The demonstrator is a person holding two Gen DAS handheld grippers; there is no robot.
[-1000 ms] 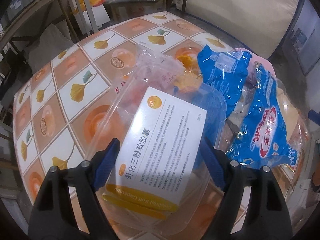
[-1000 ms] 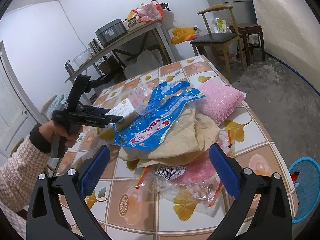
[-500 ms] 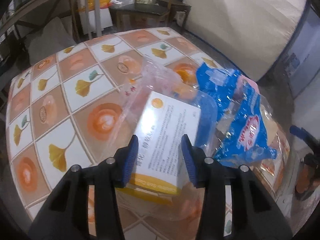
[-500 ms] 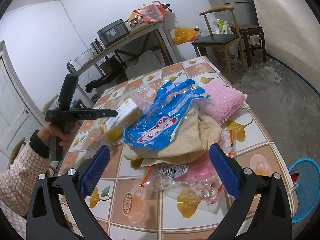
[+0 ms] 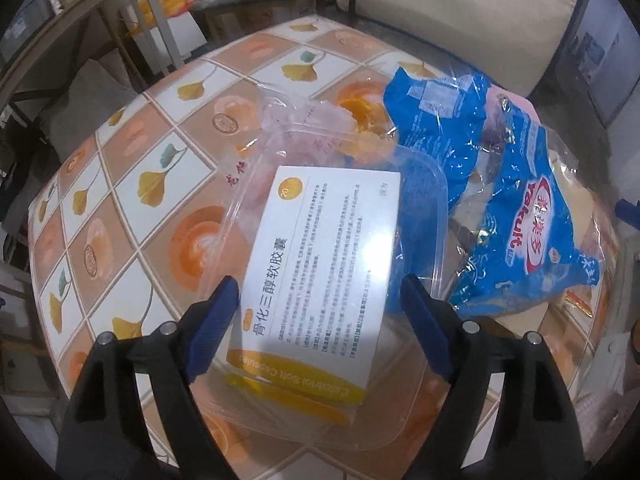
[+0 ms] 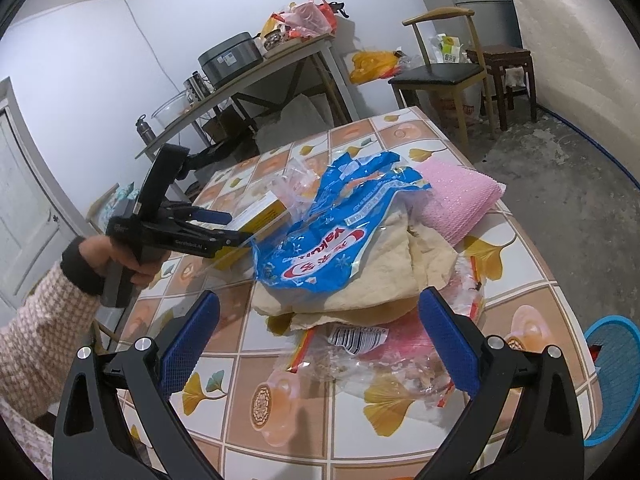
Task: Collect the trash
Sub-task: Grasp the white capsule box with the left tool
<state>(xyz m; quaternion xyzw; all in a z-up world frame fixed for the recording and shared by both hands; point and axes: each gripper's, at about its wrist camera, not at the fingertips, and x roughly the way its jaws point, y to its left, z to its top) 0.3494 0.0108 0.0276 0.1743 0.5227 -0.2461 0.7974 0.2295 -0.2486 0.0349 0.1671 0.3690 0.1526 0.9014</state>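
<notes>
1. The left gripper (image 5: 316,312) is hanging steeply over the white and yellow medicine box (image 5: 320,264), its jaws having just been opening; they are now standing apart, one blue pad on each side of the box's near end. Whether the pads are touching the box cannot be told.
2. The medicine box is lying in a clear plastic tray (image 5: 436,216) on the tiled table (image 5: 120,200).
3. Just beside the box, on its right in the left wrist view, a blue Yakult wrapper (image 5: 528,236) is lying crumpled.
4. In the right wrist view the wrapper (image 6: 320,248) is draping over a beige cloth (image 6: 400,264), with a pink mesh pad (image 6: 460,200) beyond the cloth.
5. Nearer the camera than the box, a clear bag with a barcode (image 6: 360,340) is lying flat on the table.
6. The right gripper (image 6: 320,344) is hovering over that bag, jaws spread wide with nothing between them.
7. A hand (image 6: 120,256) in a checked sleeve (image 6: 36,320) is holding the left gripper's handle, left of the box.
8. A blue basket (image 6: 612,376) is sitting on the floor, well apart from the box, past the table's right edge.
</notes>
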